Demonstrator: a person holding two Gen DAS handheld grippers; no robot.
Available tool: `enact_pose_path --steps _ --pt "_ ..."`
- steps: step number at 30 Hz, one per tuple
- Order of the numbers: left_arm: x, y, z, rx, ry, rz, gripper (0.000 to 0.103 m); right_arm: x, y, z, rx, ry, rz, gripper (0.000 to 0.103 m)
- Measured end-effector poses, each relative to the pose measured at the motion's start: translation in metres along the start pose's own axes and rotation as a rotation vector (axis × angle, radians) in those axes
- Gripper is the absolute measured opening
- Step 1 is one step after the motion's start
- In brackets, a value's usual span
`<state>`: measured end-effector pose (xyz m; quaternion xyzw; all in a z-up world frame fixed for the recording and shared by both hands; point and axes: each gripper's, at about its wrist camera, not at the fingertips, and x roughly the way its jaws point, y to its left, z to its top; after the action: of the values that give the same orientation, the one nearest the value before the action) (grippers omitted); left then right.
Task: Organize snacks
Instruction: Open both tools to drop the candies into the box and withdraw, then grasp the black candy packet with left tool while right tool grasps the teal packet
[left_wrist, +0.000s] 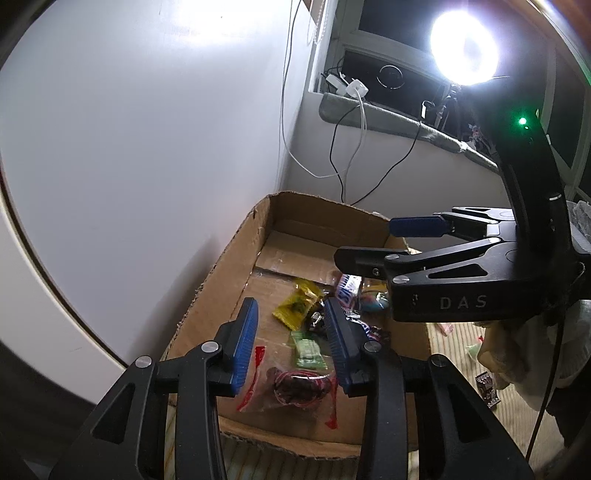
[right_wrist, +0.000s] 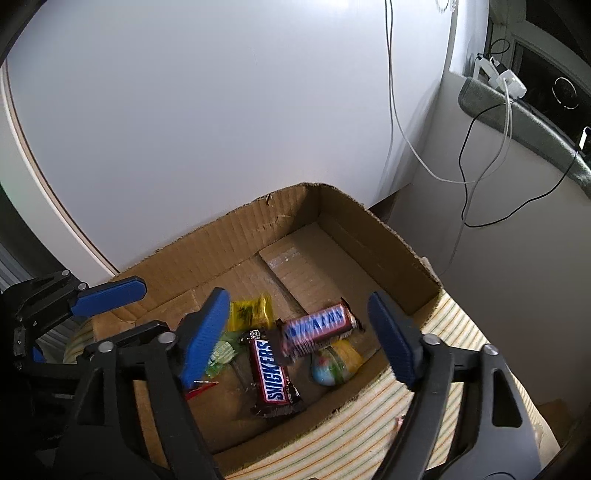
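The right wrist view looks down into the cardboard box (right_wrist: 373, 236), where a Snickers bar (right_wrist: 275, 373) lies flat and a second, motion-blurred bar (right_wrist: 317, 326) sits between the spread fingers of the right gripper (right_wrist: 299, 336), touching neither pad. The left wrist view alone shows a clear packet with red ends (left_wrist: 291, 384) below the left gripper (left_wrist: 291, 347), whose jaws stand apart on nothing, plus a green packet (left_wrist: 308, 350), a yellow packet (left_wrist: 297, 304) and a bright lamp (left_wrist: 463, 48).

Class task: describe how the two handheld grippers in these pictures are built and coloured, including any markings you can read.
Both are black skeletal frames with triangular cut-outs and silver rivets. Each finger ends in a ribbed blue pad. The left gripper shows this up close. The right gripper carries pale "DAS" lettering on its body, a curved black handle with a small green light, and a thin dark cable.
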<state>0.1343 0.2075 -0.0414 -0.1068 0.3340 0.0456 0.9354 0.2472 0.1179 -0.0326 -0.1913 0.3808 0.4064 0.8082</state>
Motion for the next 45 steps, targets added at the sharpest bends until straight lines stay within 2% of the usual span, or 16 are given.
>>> enact_pose_path --steps 11,20,27,35,42,45 --pt "-0.026 -0.017 -0.002 0.011 -0.030 -0.016 0.036 -0.042 -0.005 -0.012 0.021 -0.040 -0.032 0.082" --pt "-0.044 -0.040 -0.009 0.027 -0.043 -0.057 0.036 -0.080 -0.020 -0.041 0.054 -0.059 -0.056 0.082" --pt "-0.050 -0.065 -0.021 0.044 -0.035 -0.101 0.036 -0.117 -0.038 -0.075 0.088 -0.069 -0.081 0.082" --pt "-0.049 -0.103 -0.039 0.078 0.002 -0.173 0.036 -0.150 -0.064 -0.130 0.159 -0.055 -0.113 0.082" --pt "-0.041 -0.140 -0.059 0.113 0.060 -0.239 0.036 -0.152 -0.088 -0.181 0.229 0.007 -0.112 0.082" --pt "-0.035 -0.155 -0.069 0.128 0.091 -0.266 0.036 -0.146 -0.092 -0.198 0.249 0.039 -0.088 0.076"
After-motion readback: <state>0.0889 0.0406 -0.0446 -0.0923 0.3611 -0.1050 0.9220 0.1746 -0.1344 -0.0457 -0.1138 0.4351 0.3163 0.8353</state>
